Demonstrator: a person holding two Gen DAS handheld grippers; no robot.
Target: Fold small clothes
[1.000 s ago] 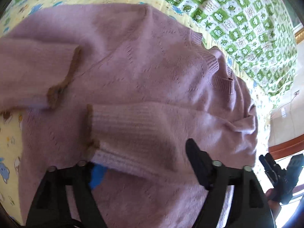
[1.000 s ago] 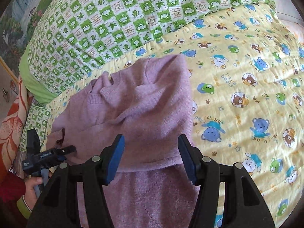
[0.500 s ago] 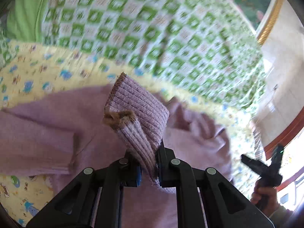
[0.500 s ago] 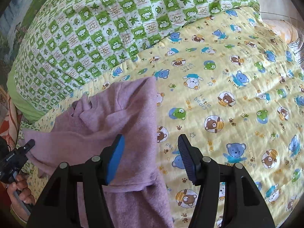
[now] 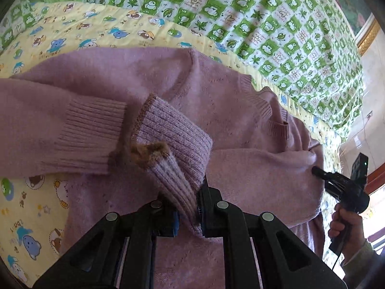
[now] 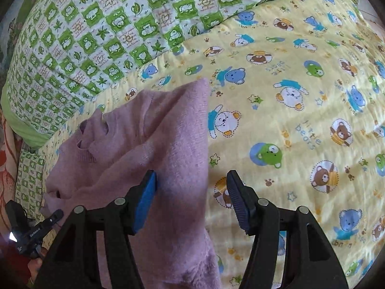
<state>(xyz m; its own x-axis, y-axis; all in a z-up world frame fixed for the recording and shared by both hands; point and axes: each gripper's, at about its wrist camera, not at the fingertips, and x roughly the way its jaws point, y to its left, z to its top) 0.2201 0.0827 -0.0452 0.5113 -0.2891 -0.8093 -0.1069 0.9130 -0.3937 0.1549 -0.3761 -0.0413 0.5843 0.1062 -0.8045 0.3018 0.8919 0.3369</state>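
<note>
Lying on the bed [image 6: 300, 125], the pink sweater [image 5: 216, 110] is soft, light and limp w/ no stiffness, so it will sag wherever it is lifted. Left claw [image 5: 187, 207] is clamped on the ribbed cuff [image 5: 173, 139], a thick part that should hold well. Right claw [image 6: 192, 200] is apart, holding nothing, over the sweater's right edge. I think the ribbed hem or a shoulder seam is the better place to take hold, not the thin middle.

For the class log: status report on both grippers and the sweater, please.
Left gripper shut on sleeve cuff, lifted over purple sweater. Right gripper open, holding nothing. Nothing in the way.
</note>
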